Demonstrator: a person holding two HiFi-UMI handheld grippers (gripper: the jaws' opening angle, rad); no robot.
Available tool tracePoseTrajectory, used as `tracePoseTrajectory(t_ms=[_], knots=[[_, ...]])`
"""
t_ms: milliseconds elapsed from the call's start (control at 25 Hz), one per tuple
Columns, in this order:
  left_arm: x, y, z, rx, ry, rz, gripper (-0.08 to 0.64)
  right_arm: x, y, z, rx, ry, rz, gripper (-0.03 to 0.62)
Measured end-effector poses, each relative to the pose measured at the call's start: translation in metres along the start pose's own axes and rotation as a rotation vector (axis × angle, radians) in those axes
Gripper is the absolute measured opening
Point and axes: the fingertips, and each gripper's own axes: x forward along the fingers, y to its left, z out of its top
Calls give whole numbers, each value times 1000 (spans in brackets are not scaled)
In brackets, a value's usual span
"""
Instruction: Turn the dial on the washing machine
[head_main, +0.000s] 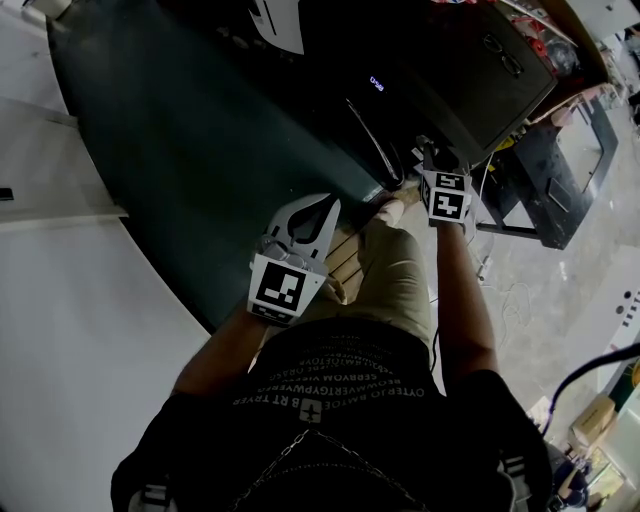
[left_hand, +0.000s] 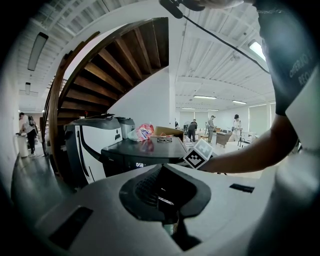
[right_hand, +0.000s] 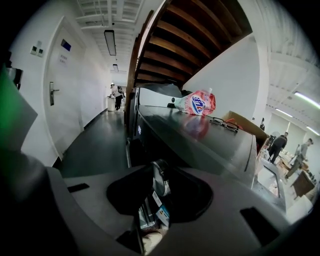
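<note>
Dial (right_hand: 159, 176): chrome-rimmed knob on the washing machine (right_hand: 200, 145) front panel, near end, just under the top edge. Seen almost edge-on in right gripper view: disc upright, axis roughly level, sticking out of the panel, face pointing pic-left twd the corridor. Right gripper (head_main: 438, 160) was on it: jaws closed round the dial, pads looked to sit against the rim both sides. In head view the gripper hid the dial. Lit display (head_main: 376, 84) sat further along same panel. On machine top, well behind dial: glasses (right_hand: 223, 124), pink/white pouch (right_hand: 199, 104), cardboard box (right_hand: 246, 124) at far edge. Left gripper (head_main: 326, 210) was off the machine, not touching it, beside person's khaki trouser leg (head_main: 395, 270), jaws together, nothing btwn them. Wooden stairs (right_hand: 200, 45) overhead.
</note>
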Motion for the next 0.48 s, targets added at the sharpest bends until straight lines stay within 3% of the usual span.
tracePoseTrajectory(t_ms=[320,480], knots=[[-6,1,0,9,3,-3,6,-3,-4,-19,75,42,-20,100],[-9,0,-1,2,20,1,6,-4,-5,-20,57,53,-13,101]])
